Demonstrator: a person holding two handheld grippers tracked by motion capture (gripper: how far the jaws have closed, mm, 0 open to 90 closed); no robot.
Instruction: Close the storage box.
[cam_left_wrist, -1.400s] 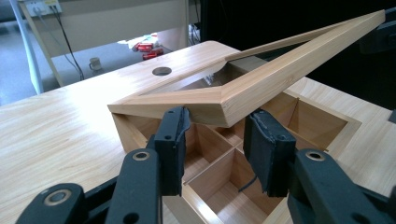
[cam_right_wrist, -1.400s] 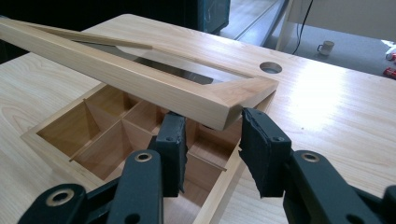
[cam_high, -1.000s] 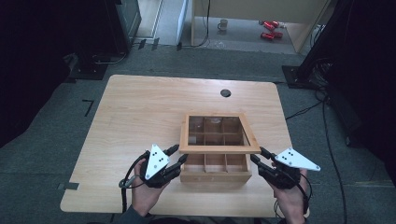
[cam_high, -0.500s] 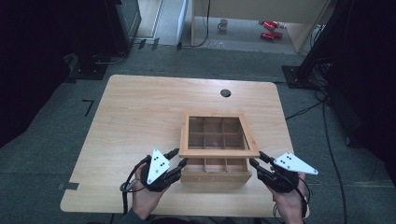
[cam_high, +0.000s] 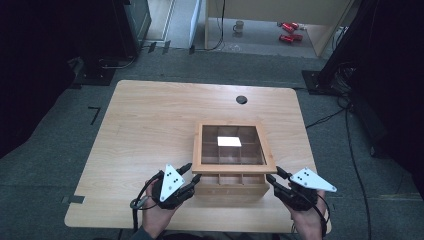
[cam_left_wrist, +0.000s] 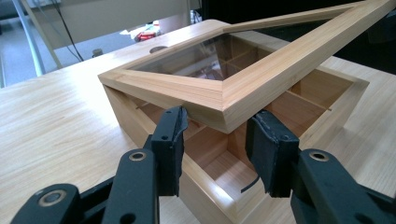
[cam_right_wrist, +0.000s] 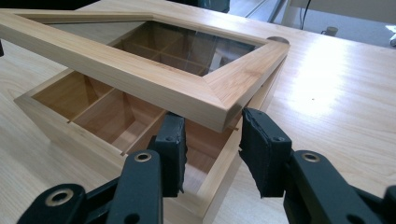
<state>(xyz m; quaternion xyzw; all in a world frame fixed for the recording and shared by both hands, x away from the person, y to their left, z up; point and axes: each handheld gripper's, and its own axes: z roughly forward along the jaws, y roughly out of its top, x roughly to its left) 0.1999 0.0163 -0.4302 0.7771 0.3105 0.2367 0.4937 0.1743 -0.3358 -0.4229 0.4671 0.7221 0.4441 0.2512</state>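
A wooden compartment box (cam_high: 230, 190) stands on the table (cam_high: 150, 115), right of middle near the front edge. Its glass-paned lid (cam_high: 235, 169) is hinged at the far side and tilted up at the front. My left gripper (cam_high: 194, 172) is at the lid's front left corner and my right gripper (cam_high: 274, 174) at the front right corner. In the left gripper view the open gripper (cam_left_wrist: 217, 135) straddles the corner of the lid (cam_left_wrist: 280, 70) above the box (cam_left_wrist: 126, 116). The right gripper (cam_right_wrist: 212, 140) is likewise open under its corner of the lid (cam_right_wrist: 116, 60), over the empty compartments of the box (cam_right_wrist: 60, 130).
A round cable hole (cam_high: 241, 99) sits near the table's far edge. Bare tabletop spreads to the left of the box. On the floor beyond stand a mug (cam_high: 239, 26), red objects (cam_high: 287, 32), a dark cabinet (cam_high: 130, 25) and trailing cables.
The lid's front edge has come down toward the box, hiding more of the compartments. Both grippers have drawn slightly nearer to me with it.
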